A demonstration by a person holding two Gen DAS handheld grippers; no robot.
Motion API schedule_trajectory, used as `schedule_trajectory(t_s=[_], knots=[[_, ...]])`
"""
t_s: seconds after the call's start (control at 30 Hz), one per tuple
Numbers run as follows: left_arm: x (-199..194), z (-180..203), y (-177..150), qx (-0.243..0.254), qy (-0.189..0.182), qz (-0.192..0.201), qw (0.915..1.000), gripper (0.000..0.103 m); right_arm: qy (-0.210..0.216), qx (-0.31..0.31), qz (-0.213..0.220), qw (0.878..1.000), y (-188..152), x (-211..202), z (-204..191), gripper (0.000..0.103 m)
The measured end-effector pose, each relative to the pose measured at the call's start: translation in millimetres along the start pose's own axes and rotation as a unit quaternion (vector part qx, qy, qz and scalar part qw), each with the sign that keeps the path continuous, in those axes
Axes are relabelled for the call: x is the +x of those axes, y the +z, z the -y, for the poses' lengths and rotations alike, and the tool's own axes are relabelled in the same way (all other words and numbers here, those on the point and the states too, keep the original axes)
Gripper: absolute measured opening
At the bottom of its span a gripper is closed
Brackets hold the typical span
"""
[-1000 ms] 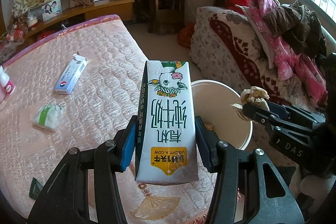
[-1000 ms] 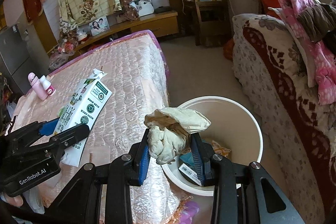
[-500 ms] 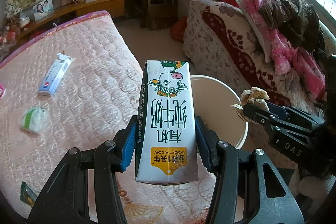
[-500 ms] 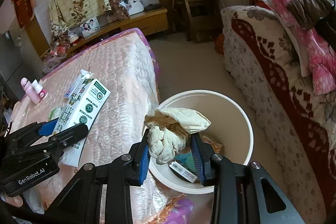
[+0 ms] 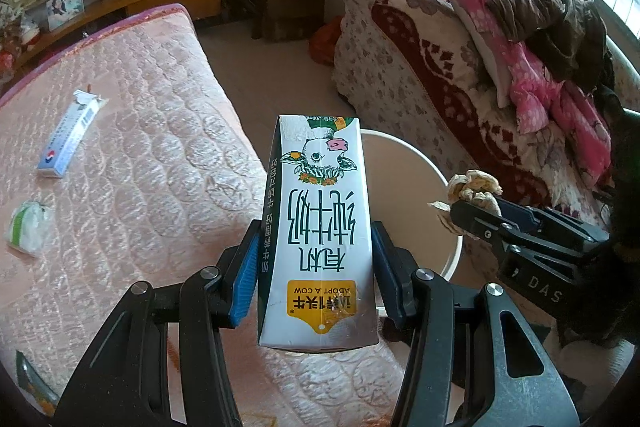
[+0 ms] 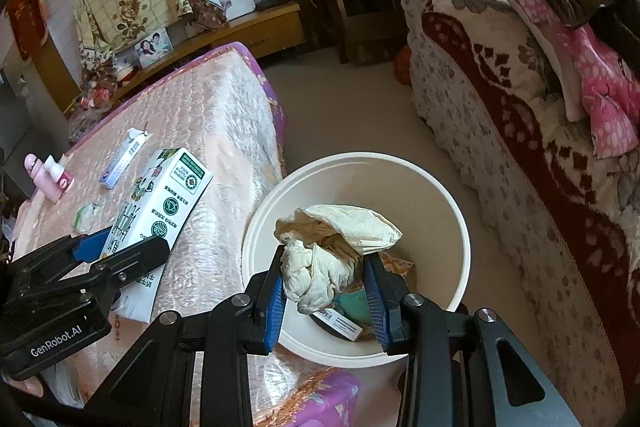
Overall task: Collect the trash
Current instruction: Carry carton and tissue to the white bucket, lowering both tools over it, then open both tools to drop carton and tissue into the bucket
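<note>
Now both my grippers sit lower and closer to the white bin than a second ago; its rim fills more of the right wrist view. Left gripper stays clenched on the milk carton, unchanged between the blue pads, the bin just beyond its tip. Right gripper stays clenched on the crumpled paper wad, which hangs over the bin mouth, above the trash inside. Beyond the left jaws, a blue-white box remains on the bed.
</note>
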State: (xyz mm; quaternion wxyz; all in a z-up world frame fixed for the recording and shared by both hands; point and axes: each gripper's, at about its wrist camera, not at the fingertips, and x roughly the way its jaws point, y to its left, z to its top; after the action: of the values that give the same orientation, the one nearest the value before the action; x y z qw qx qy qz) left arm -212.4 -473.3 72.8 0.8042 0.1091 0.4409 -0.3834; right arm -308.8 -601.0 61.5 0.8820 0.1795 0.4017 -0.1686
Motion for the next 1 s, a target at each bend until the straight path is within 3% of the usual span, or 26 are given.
schedule_trajectory(t_s=[0.87, 0.9, 0.93, 0.97, 1.0], knots=[[29, 6, 7, -0.013, -0.040, -0.009, 0.9991, 0.051, -0.015, 0.024, -0.024, 0.999, 1, 33, 22, 0.035], [29, 7, 8, -0.012, -0.042, -0.010, 0.9990, 0.051, -0.015, 0.026, -0.025, 0.999, 1, 34, 23, 0.038], [30, 8, 7, -0.010, -0.041, -0.011, 0.9991, 0.051, -0.015, 0.029, -0.025, 0.999, 1, 35, 24, 0.049], [30, 8, 7, -0.008, -0.037, -0.011, 0.9992, 0.051, -0.015, 0.031, -0.023, 0.999, 1, 35, 25, 0.054], [30, 9, 7, -0.006, -0.033, -0.011, 0.9994, 0.051, -0.016, 0.033, -0.023, 0.999, 0, 35, 26, 0.054]])
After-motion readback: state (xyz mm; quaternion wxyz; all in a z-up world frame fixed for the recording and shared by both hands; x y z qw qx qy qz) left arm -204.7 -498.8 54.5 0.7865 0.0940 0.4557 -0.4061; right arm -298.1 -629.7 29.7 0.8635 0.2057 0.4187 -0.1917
